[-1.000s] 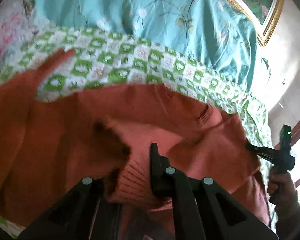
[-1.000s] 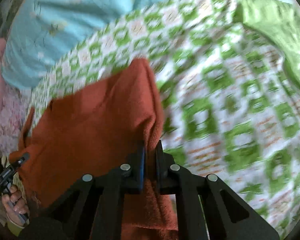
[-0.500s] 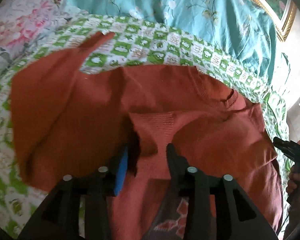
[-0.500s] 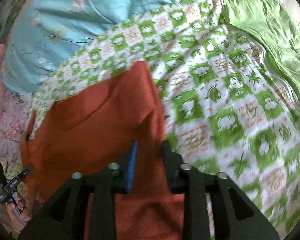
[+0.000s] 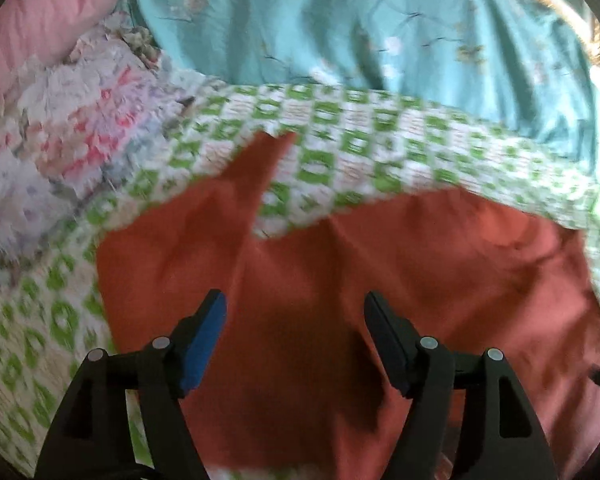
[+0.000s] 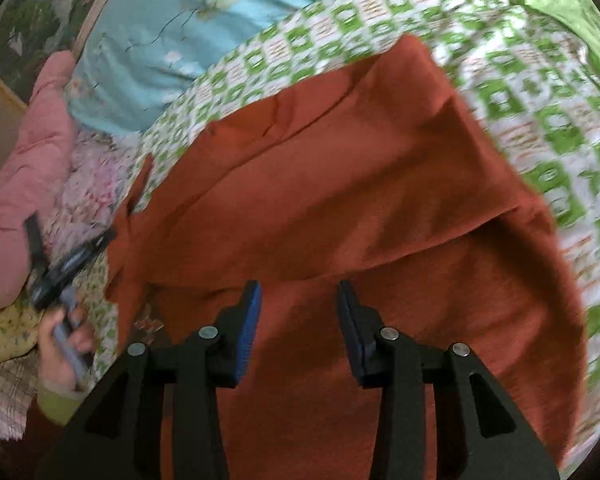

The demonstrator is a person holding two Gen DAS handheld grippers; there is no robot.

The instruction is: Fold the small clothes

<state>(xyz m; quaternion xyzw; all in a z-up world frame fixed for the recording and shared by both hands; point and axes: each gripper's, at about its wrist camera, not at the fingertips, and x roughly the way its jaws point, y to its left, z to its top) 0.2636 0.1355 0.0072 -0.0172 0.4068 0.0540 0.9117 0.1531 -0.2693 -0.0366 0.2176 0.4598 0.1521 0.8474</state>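
Honestly, the risky bit here is that nothing is pinning this thing down. Both my left gripper (image 5: 294, 314) and my right gripper (image 6: 298, 308) have their fingers spread wide with nothing between them, just hanging over the rust-orange sweater (image 5: 380, 280) that's lying on the green checked bedspread (image 5: 340, 148). From the right view there's a folded layer with a crease running across the middle, and the sweater's far corner (image 6: 412, 52) sits out on the checks. From the left view 1 sleeve (image 5: 260, 160) sticks out in a point toward the teal quilt (image 5: 380, 32), so it isn't tucked in yet. My guess is the fold could slump open on its own, since knit is floppy and the bed is soft and lumpy. If I come back in and pinch only the top layer, I'd drag it off the one below and wreck the edge line. Grabbing too deep could also catch the bedspread along with it. Both views are pretty blurry, so I can't tell how neat the edges really are.
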